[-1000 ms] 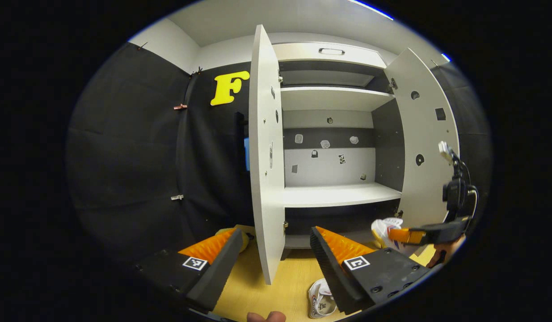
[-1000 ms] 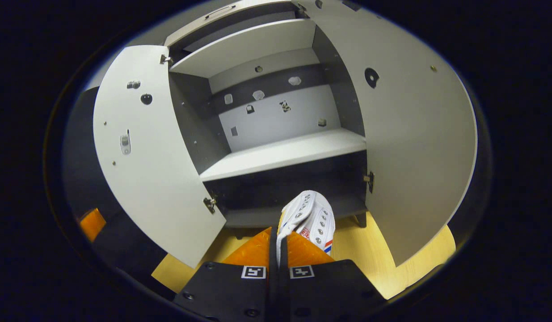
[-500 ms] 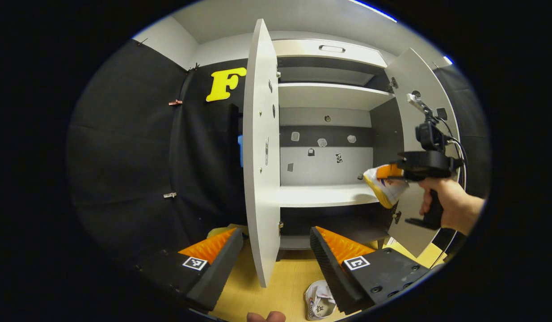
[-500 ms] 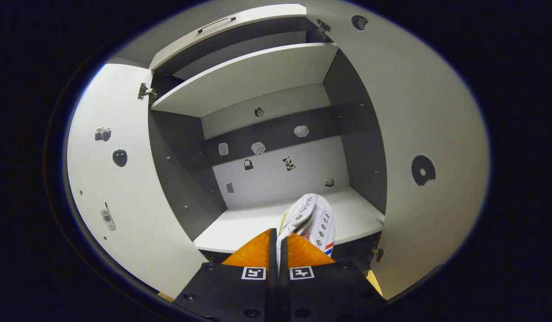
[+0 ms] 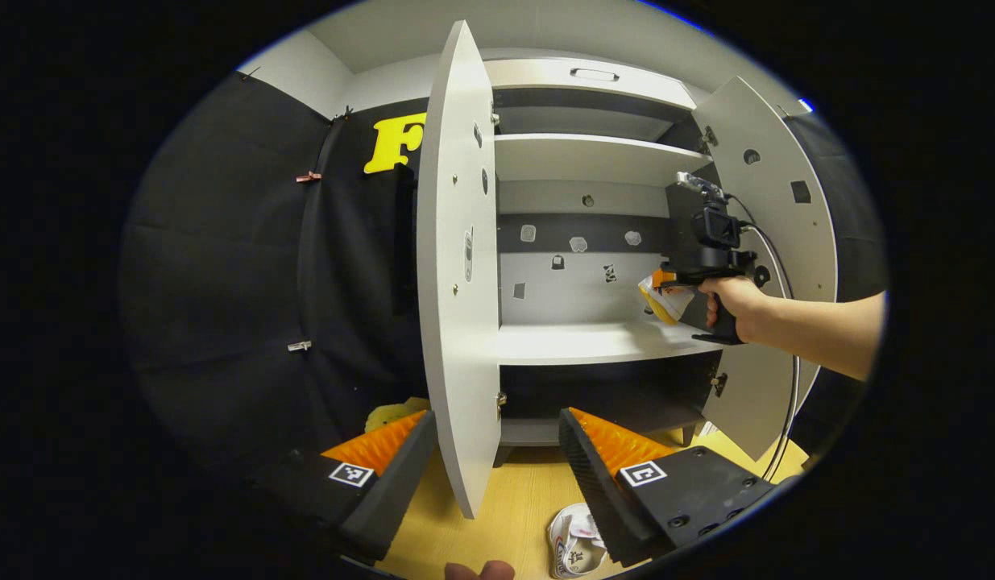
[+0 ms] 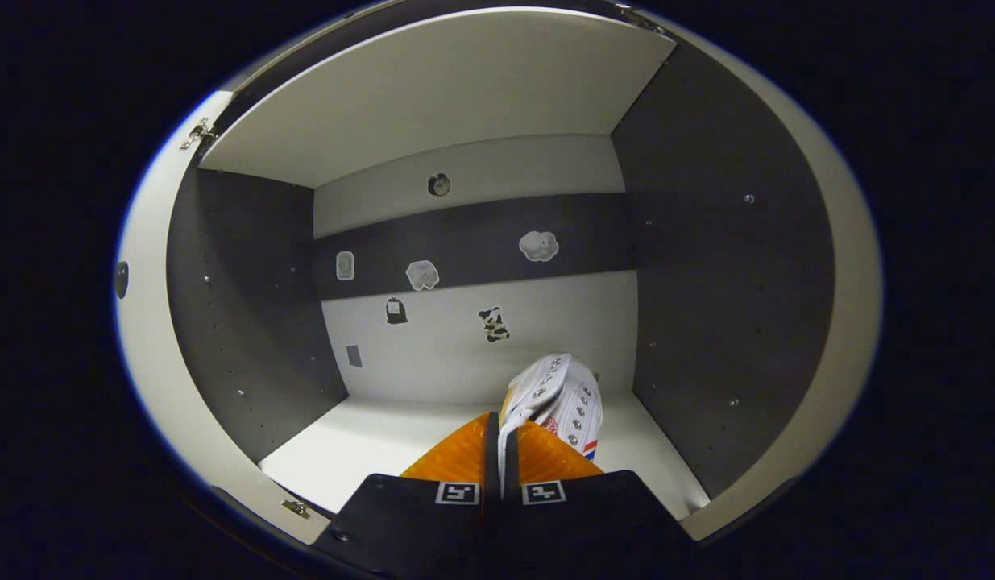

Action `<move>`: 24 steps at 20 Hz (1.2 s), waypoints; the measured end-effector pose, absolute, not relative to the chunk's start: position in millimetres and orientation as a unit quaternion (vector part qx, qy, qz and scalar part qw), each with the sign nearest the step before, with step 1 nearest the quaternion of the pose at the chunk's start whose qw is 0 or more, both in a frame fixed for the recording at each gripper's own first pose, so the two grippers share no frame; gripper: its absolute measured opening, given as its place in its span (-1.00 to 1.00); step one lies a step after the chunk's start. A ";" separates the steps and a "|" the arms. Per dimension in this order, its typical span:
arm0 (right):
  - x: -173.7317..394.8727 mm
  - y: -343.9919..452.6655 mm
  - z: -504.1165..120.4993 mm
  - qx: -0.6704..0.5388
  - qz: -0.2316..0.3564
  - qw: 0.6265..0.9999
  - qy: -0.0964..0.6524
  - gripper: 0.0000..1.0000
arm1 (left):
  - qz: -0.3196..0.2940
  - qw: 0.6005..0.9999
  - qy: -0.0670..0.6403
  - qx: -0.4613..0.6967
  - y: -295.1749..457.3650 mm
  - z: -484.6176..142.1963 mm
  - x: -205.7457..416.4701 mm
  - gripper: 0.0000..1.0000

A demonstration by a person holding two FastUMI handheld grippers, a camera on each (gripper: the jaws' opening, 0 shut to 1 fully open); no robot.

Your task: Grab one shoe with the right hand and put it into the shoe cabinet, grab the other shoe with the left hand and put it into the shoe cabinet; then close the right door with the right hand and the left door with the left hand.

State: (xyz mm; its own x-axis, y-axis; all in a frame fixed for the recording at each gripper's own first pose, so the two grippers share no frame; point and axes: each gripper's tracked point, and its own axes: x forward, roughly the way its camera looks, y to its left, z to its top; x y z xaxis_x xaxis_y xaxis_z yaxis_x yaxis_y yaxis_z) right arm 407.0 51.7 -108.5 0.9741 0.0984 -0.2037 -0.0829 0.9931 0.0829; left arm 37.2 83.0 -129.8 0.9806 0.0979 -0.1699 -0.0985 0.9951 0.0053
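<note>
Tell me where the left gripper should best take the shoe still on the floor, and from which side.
Probably by the collar rim, coming from above. The floor shoe lies on the wood floor beside the open left gripper, its opening seemingly upward, half hidden by a finger. The right gripper pinches the other shoe by a thin edge.

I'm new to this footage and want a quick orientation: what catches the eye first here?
The white shoe stands out, pinched in the right hand-held gripper and held over the middle shelf inside the open cabinet. In the left gripper view, the left door stands wide open. The other shoe lies on the wooden floor by the open left hand-held gripper.
</note>
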 end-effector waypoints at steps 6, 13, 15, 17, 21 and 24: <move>432.3 44.9 -161.7 -0.016 0.052 0.986 0.158 -0.91 | 0.054 0.994 0.099 -0.008 78.5 -142.8 37.4 0.90; 429.5 51.8 -173.4 0.033 0.028 0.979 0.197 -0.91 | 0.058 0.994 0.095 -0.014 76.5 -141.6 34.0 0.90; 426.8 54.5 -174.7 0.038 0.025 0.978 0.204 -0.90 | 0.056 0.994 0.094 -0.014 75.4 -141.1 31.1 0.90; 417.1 68.6 -173.0 0.044 0.045 0.976 0.210 -0.84 | 0.055 0.994 0.093 -0.016 74.5 -140.1 28.1 0.90; 399.8 74.4 -153.8 0.022 0.047 0.980 0.190 -0.50 | 0.051 0.995 0.086 -0.018 72.8 -135.8 17.9 0.90; 374.2 80.0 -140.3 0.018 0.058 0.982 0.177 0.25 | 0.049 0.995 0.084 -0.018 72.7 -136.0 9.0 0.90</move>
State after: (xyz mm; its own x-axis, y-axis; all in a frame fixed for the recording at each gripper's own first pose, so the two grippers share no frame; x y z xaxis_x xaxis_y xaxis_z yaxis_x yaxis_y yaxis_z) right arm 374.2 80.0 -140.3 0.9307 0.1199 -0.3456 -0.1070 0.9927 0.0562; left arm 9.0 72.7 -136.0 0.9811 0.0956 -0.1681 -0.1014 0.9945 -0.0268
